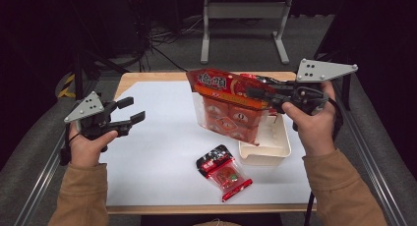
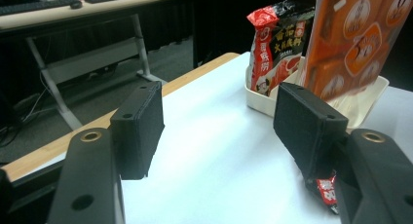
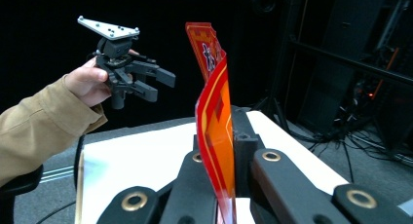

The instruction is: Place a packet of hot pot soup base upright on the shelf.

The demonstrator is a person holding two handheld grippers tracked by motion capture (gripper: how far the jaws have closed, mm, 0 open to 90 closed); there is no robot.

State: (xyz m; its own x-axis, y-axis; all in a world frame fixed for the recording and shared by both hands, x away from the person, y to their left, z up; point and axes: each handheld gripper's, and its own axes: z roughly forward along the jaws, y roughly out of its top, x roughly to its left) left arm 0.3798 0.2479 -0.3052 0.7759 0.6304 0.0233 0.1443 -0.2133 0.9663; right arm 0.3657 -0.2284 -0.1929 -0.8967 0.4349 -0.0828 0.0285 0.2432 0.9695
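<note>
The small red packet (image 1: 224, 172) lies flat on the white surface (image 1: 157, 152) at the near edge, between the two hands and well clear of both. The left gripper (image 1: 129, 115) hovers with its fingers wide apart, nothing between them. The right gripper (image 1: 262, 97) has its fingers clamped on the top edge of the large orange bag (image 1: 226, 110), which hangs over the cream tray (image 1: 275, 150).
</note>
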